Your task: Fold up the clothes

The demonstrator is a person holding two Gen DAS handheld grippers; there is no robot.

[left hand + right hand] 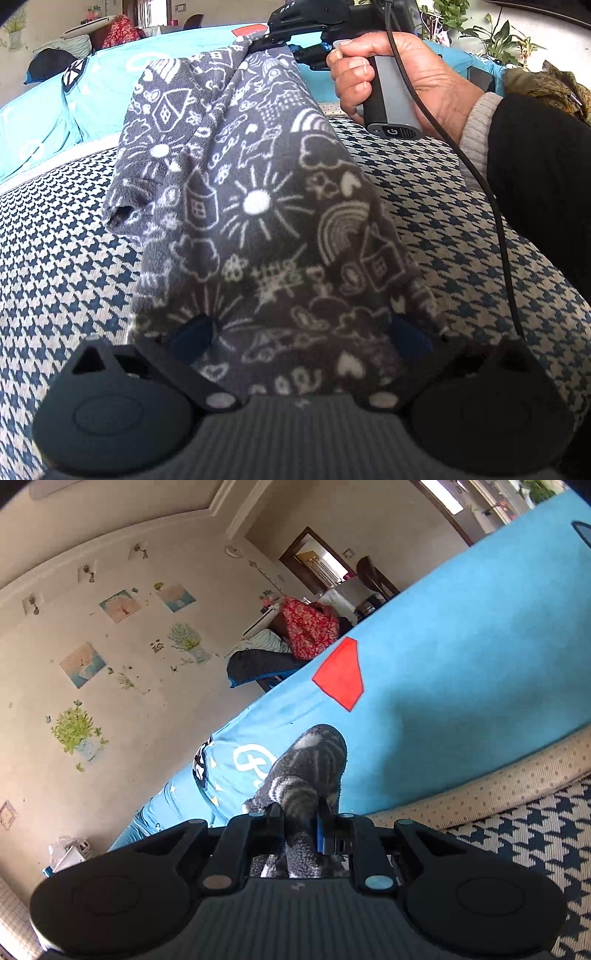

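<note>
Plainly, the work stood at the lifting stage of a fold: the grey fleece garment point(258, 206), printed with white suns, houses and rainbows, was stretched between the two tools over the houndstooth cover point(66, 266), its far end raised and its near end low. In the left wrist view the right gripper point(275, 38), held by a hand point(391, 77) in a dark sleeve, was clenched on the garment's far edge, up against the blue bedsheet point(96, 96) behind. The right wrist view bore this out, with a bunched tuft of the fleece squeezed between the narrowly set fingers point(275, 821) and poking out beyond them. The left gripper point(299, 339) had the near end of the cloth draped over and between its fingers; the fabric hid the pads, so I could not tell whether it was grasping or merely lying under the cloth. On the left a sleeve cuff point(122, 214) hung loose and open. As I judged it, the next move called for carrying the raised far edge toward the near one and laying it down squarely, keeping the cloth taut so the loose sleeve did not fold under crookedly. A slip at either end would have spoiled the line.
</note>
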